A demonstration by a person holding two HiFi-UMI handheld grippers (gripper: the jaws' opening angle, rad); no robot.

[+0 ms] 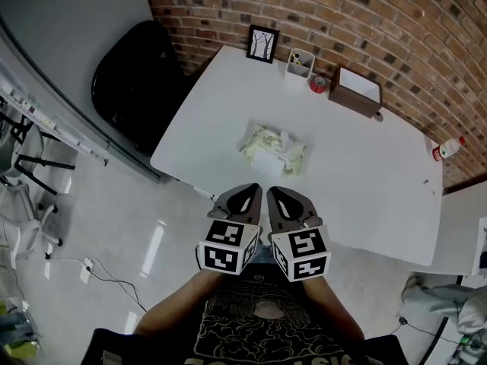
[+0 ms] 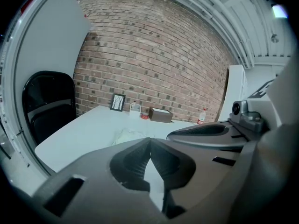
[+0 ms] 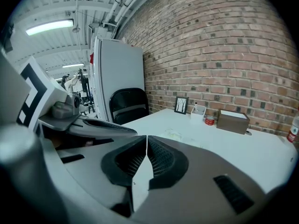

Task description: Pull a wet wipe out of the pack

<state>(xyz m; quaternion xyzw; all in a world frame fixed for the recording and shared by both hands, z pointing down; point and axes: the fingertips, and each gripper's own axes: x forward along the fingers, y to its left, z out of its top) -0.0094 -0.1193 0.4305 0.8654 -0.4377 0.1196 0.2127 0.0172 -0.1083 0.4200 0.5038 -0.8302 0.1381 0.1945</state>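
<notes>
The wet wipe pack (image 1: 274,149), pale green with a white wipe or flap showing on top, lies near the front middle of the white table (image 1: 380,181). Both grippers hover side by side just off the table's near edge, short of the pack. My left gripper (image 1: 256,188) is shut with nothing in it, and so is my right gripper (image 1: 271,191). In the left gripper view the jaws (image 2: 150,139) meet, with the pack (image 2: 127,135) beyond them. In the right gripper view the closed gripper (image 3: 146,137) points toward the pack (image 3: 175,135).
Along the brick wall at the table's back stand a framed picture (image 1: 263,43), a white holder (image 1: 300,61), a small red container (image 1: 318,84) and a brown box (image 1: 355,91). A bottle (image 1: 449,148) stands at the right edge. A black chair (image 1: 137,74) is at the left.
</notes>
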